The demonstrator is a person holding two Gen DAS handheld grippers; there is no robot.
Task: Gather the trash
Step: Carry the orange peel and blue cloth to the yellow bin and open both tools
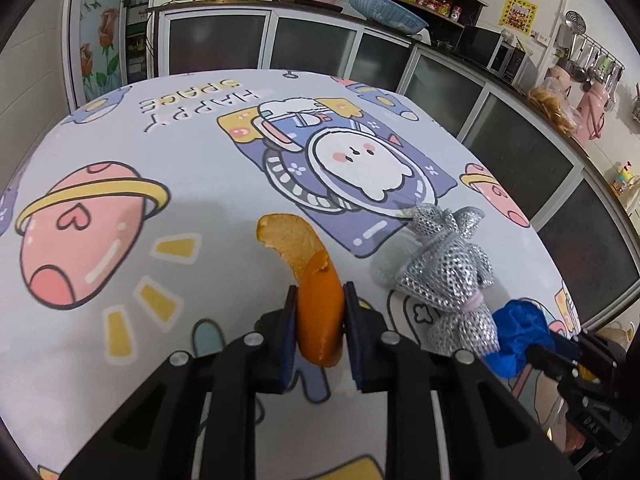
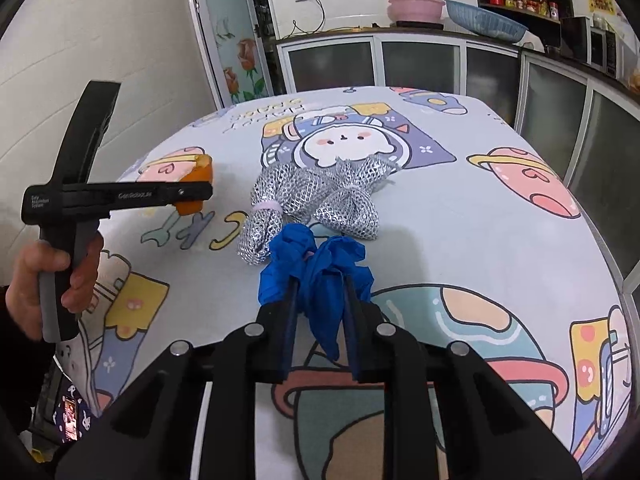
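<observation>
My left gripper is shut on an orange peel and holds it above the table; the peel's pale inner side curls up and away from me. The same gripper and peel show at the left of the right wrist view. My right gripper is shut on a crumpled blue glove, also seen at the right edge of the left wrist view. A silver mesh bundle tied with pale bands lies on the table just beyond the glove; it also shows in the left wrist view.
The table wears a cartoon space-print cloth. Cabinets with dark glass doors run along the back and right. A pink basin and a blue basket sit on the counter. A person's hand grips the left handle.
</observation>
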